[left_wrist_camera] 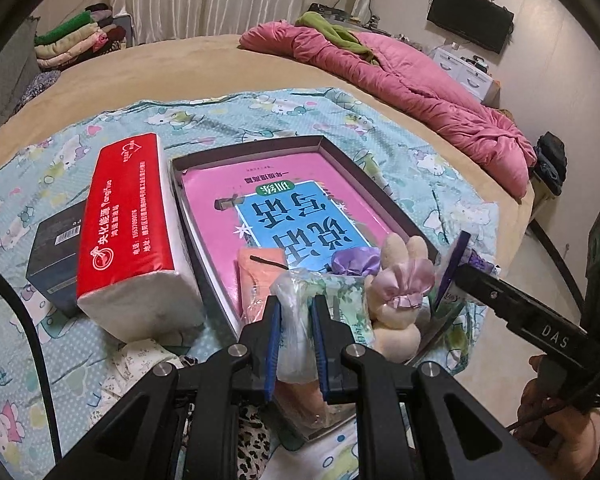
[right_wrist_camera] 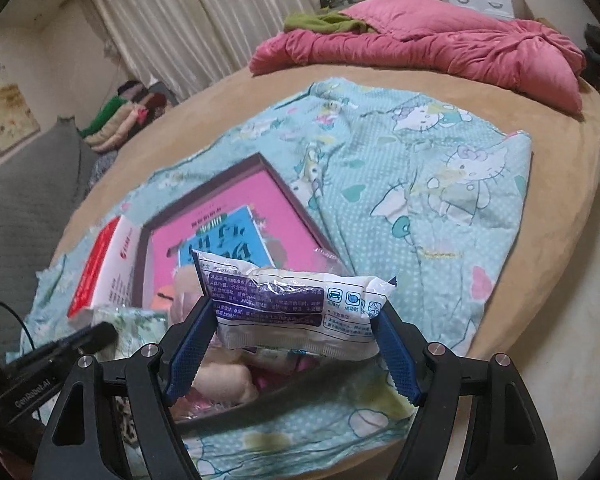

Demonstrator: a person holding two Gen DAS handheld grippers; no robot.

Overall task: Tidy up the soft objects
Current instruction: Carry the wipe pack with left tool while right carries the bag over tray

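The cartoon sheet covers the bed as a work surface. On it the shallow box, at twelve o'clock from both hands, likely serves as collecting tray. The right gripper, fingers wide, spans a wipes packet lengthwise. The left gripper pinches a floral tissue pack by its wrapper, narrow.

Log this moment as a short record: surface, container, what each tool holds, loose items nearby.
surface: teal cartoon-print cloth on tan bed
container: shallow dark-rimmed box, pink book inside
left tool: shut on clear plastic-wrapped floral packet
right tool: jaws wide, gripping white-and-purple wipes packet by its ends
nearby: red-and-white tissue pack; cream plush rabbit
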